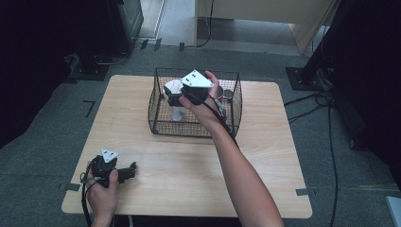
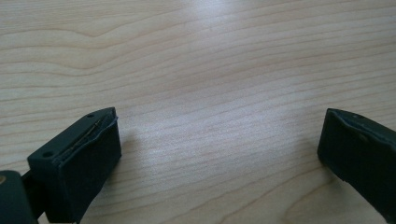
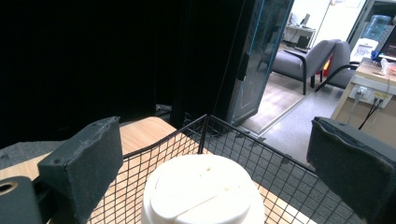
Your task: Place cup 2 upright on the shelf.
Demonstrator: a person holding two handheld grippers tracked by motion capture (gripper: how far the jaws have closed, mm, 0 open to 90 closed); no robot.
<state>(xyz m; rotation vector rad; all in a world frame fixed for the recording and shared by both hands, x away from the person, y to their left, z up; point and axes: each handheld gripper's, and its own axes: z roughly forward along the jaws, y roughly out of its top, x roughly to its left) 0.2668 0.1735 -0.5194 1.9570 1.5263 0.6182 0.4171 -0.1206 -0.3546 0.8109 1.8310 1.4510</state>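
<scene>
A grey armchair (image 3: 306,60) stands beyond the glass door (image 3: 261,56).

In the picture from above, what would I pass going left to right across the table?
Left gripper resting on the table → white-lidded cup in the wire basket → right gripper above it.

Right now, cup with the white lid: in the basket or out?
In. The cup stands upright inside the wire basket, lid on.

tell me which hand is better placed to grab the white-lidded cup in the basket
Right, probably. The right gripper hangs open over the wire basket, jaws either side of the cup. The left gripper rests open on the table, far from the basket.
</scene>
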